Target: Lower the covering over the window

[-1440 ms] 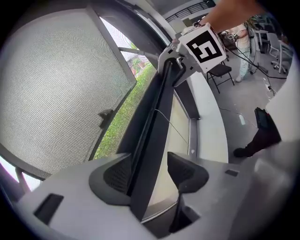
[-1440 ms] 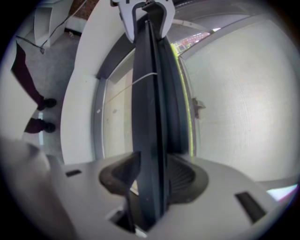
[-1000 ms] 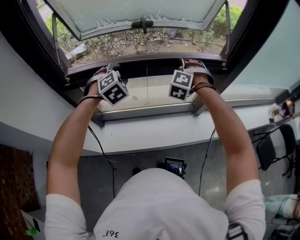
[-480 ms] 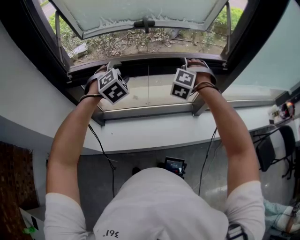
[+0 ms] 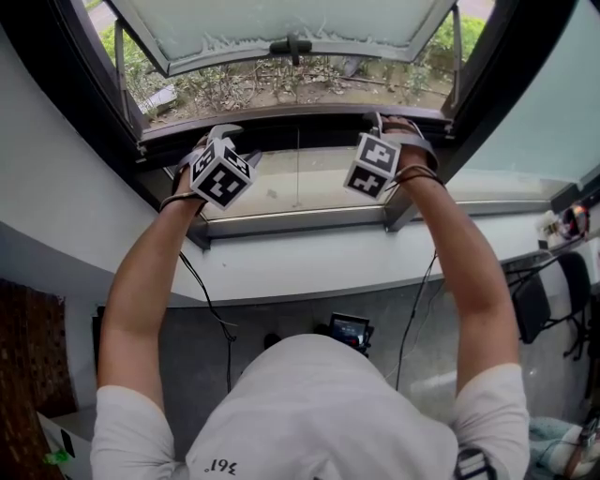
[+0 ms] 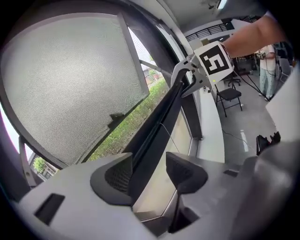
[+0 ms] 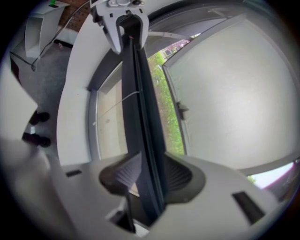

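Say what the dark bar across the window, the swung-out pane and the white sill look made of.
The dark bar is probably painted or anodised metal: matte black, straight, with grooved edges. The pane looks like frosted or patterned glass: pale, translucent, finely grained. The sill is smooth and white, either painted or stone; I cannot tell which.

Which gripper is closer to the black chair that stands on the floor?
Right. The right gripper is shut on the dark bar at the end toward the black chair. The left gripper, whose jaws have just been closing with the bar between them, is at the far end.
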A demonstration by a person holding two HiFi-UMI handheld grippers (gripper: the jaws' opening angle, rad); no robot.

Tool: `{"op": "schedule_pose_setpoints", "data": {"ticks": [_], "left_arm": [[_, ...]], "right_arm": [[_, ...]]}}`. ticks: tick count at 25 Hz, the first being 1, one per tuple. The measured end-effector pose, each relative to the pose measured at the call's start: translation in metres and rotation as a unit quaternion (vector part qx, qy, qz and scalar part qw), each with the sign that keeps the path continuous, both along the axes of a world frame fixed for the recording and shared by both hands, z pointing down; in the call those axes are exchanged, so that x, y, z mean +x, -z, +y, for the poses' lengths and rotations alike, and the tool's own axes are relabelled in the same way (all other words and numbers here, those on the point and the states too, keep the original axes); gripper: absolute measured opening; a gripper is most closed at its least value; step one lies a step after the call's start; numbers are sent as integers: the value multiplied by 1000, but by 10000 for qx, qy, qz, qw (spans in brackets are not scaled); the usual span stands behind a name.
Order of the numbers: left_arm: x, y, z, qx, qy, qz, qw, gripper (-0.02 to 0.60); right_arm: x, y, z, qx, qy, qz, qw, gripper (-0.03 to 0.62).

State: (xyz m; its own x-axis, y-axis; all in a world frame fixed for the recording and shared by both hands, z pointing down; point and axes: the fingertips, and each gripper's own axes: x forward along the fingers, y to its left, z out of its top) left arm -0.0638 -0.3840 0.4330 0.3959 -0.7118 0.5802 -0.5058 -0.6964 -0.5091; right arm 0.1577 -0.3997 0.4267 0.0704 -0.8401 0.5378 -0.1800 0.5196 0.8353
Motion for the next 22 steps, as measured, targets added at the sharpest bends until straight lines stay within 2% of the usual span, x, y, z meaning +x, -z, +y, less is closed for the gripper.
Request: {"op": "schedule_pose_setpoints", "data": {"ticks": [5,9,15,19,22], "left_arm": [[-4,8,8,26,104,288,9995,232],[-6,26,15,85,252,859,9959,224],[-11,50,26,181,504,1771,9827,201],[-17,51,38,203,596,2073,9762,182],[-19,56,49,253,648,2465,9666,165]], "right_arm": [[1,14,6,135,-58,-247,9996,163],[0,29,14,297,-144,-680,9971,158],[-5,47,27,566,-247,-1400,9882,136],[-6,60,35,802,-304,-1725,9813,118],[-9,66,43,885,-350,-2081,9735,99]]}}
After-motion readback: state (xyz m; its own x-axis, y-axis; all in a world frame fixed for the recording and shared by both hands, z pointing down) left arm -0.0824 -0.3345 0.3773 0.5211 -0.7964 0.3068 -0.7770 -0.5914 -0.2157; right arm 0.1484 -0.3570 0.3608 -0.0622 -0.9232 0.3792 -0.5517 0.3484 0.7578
